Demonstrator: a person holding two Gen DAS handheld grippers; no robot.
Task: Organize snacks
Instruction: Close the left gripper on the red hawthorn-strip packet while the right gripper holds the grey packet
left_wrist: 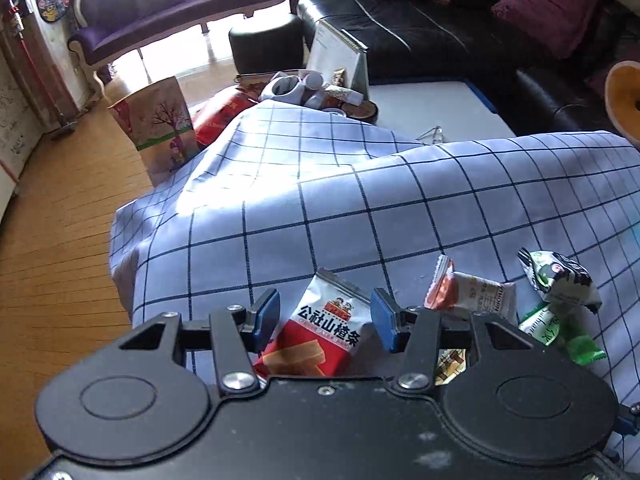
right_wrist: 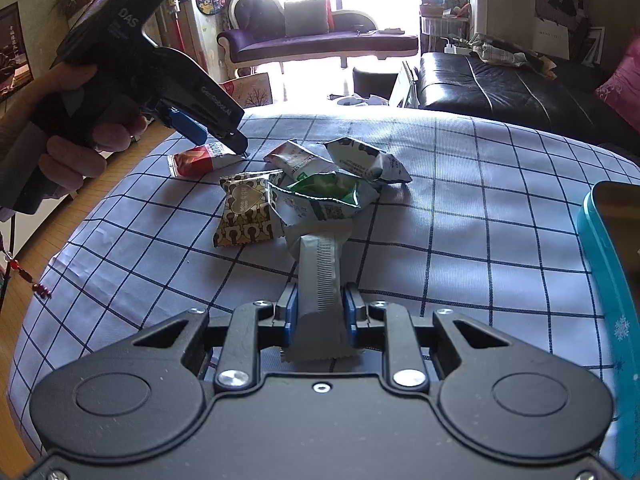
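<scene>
Right now my left claw (left_wrist: 326, 320) is released, pads straddling the red-and-white foil snack packet with Chinese lettering (left_wrist: 320, 336) but not touching it. Clear gap on both sides. That packet lies flat on the blue-and-white checked cloth over the table (left_wrist: 400, 216), at the left edge of the snack pile.

Key relation: in the left wrist view the packet's long axis runs lower left to upper right, skewed to the line between my pads. The pads sit across its upper, white half, with the crimped top poking out past them. From the right wrist view the left claw (right_wrist: 242, 152) comes in steeply from the left and its tip sits at the packet's (right_wrist: 200, 160) white end. Closing as is would likely pinch across a corner, so I judge a small roll to square up would help first.

My right claw (right_wrist: 318, 314) is clenched on a grey foil wrapper with a ribbed seam (right_wrist: 322, 276), long axis straight out along the fingers. It reaches the pile's near edge, so I cannot tell if it is lifted clear.

Left hand is nearer the red packet; right is busy. A teal tin box (right_wrist: 604, 264) sits at the right edge, probably the destination.
</scene>
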